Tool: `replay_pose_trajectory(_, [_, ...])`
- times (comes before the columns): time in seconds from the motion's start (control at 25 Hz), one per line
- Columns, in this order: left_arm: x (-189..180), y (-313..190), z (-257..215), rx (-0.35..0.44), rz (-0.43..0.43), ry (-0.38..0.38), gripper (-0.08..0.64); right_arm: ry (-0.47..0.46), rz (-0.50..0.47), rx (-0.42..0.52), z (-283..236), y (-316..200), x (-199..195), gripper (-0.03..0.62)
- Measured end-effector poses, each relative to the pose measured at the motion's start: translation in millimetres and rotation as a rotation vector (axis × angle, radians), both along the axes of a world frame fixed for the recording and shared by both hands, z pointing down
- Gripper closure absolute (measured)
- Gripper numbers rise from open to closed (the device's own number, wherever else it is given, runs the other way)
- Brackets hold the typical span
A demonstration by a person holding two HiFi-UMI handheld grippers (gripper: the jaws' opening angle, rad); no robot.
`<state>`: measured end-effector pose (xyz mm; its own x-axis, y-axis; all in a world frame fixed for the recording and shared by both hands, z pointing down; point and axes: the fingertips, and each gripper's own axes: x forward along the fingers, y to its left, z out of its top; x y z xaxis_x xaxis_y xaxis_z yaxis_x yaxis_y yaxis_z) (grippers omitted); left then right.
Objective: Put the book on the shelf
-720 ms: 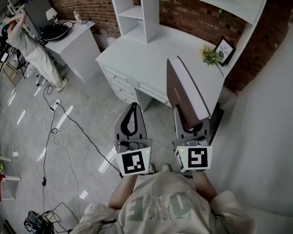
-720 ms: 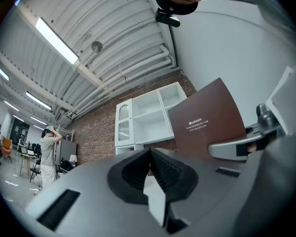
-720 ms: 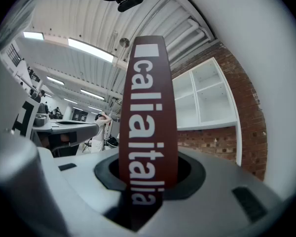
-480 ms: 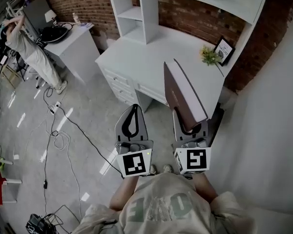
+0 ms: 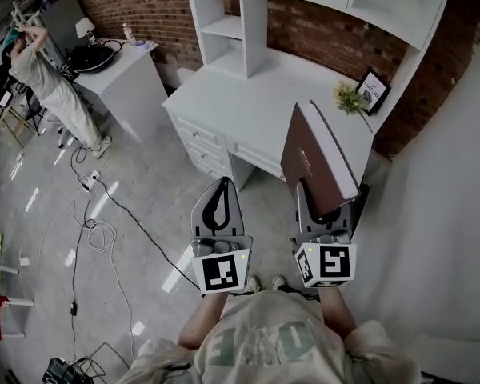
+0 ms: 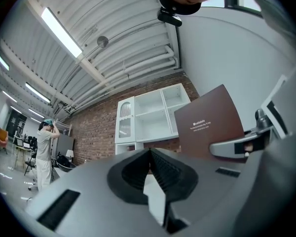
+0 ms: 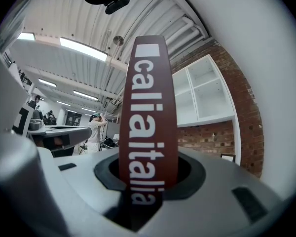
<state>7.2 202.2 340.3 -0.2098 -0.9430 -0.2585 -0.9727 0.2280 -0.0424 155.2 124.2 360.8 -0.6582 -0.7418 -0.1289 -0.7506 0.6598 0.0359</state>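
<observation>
My right gripper [image 5: 322,199] is shut on a dark brown book [image 5: 312,156] with white page edges, held upright by its lower end. In the right gripper view its spine [image 7: 148,127] with white lettering stands between the jaws. The book hangs over the front of a white desk [image 5: 248,102]. White shelves [image 5: 224,26] rise at the desk's back against a brick wall. My left gripper [image 5: 218,202] is shut and empty, beside the right one, over the floor in front of the desk. In the left gripper view the book's cover [image 6: 209,125] shows at right, the shelves [image 6: 150,115] behind.
A small framed picture [image 5: 372,90] and a little plant [image 5: 348,97] stand at the desk's right back corner. A second white table [image 5: 120,62] with a lamp and clutter is at left, a person [image 5: 44,74] beside it. Cables [image 5: 96,222] trail on the floor.
The view has shifted so the desk and shelves sit slightly lower and to the right. The book stays gripped in the right gripper; both grippers keep their places relative to each other.
</observation>
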Motion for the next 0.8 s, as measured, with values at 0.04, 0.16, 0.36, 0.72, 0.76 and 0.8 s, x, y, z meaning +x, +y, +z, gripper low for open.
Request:
replay_pose_trajectory(0.04, [-5,2,1,0.000,0.001,0.004,0.546,0.002,0.008,0.002,0,1,-4,0.440])
replay_pose_trajectory(0.16, [-23,4,5,-0.003,-0.004,-0.007,0.546,-0.011,0.030,-0.007,5,2,-13,0.440])
replay_pose_trajectory(0.36, [-37,-1,-1,0.022,0.004,-0.011,0.546,-0.009,0.044,-0.007,5,-4,-23,0.440])
replay_pose_trajectory(0.72, [-60,-53,8,0.018,0.018,-0.010,0.546,-0.012,0.042,0.040,-2,-54,-48,0.440])
replay_pose_trajectory(0.76, [-64,-65,8,0.022,0.021,-0.015,0.546,-0.013,0.047,0.049,-3,-65,-51,0.440])
replay_pose_trajectory(0.8, [-68,-77,8,0.026,0.024,-0.020,0.546,-0.013,0.052,0.057,-2,-77,-55,0.440])
